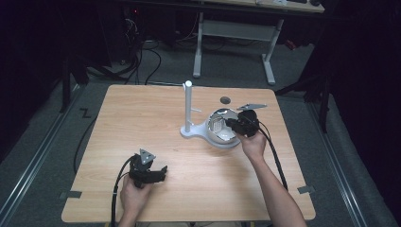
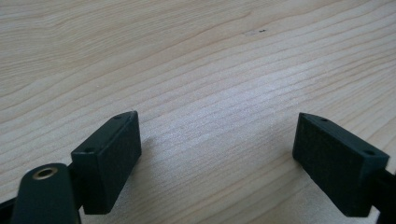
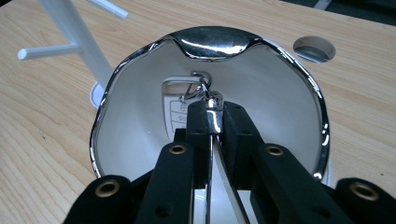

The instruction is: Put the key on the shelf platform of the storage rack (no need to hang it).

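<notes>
1. My right gripper (image 3: pixel 212 108) has its jaws pinching a thin metal ring (image 3: pixel 214 154), edge-on, its long axis running away from me into the shiny bowl (image 3: pixel 109 84) on the desk (image 3: pixel 42 140)
2. Left gripper (image 2: pixel 217 154): jaws spread over bare wood

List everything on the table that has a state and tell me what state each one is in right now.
Right gripper: jaws shut on a thin shiny metal piece, over the bowl.
Left gripper: jaws open, nothing between them, low over the bare table.
Chrome bowl: upright on the table, a key fob lying inside.
Key fob: in the bowl, its ring by the right gripper's tips.
White stand: upright, pegs bare.
</notes>
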